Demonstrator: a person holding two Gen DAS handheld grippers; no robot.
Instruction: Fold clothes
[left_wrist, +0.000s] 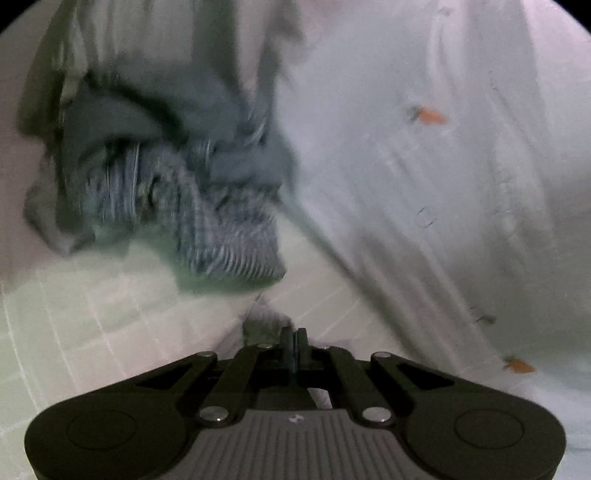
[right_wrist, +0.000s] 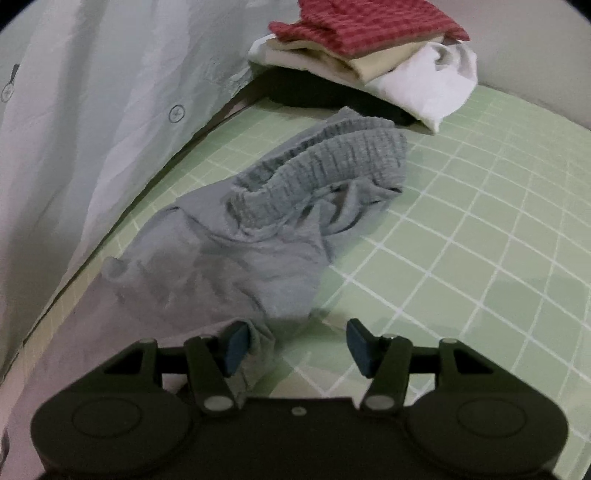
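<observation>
Left gripper (left_wrist: 294, 341) pinches grey shorts (right_wrist: 266, 229) cloth; our right gripper (right_wrist: 295, 345) gapes over their near hem on the green mat (right_wrist: 480, 229). Folded pile (right_wrist: 369, 48) far; shorts unfolded.

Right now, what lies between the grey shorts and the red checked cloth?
In the right wrist view: folded white and beige clothes under the red checked cloth, behind the grey shorts.

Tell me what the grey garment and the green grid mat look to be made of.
Grey garment: soft knit fabric, probably cotton jersey; it creases limply and has a ribbed elastic waistband. Green grid mat: smooth matte sheet, likely vinyl or rubber cutting mat; flat, printed white lines.
</observation>
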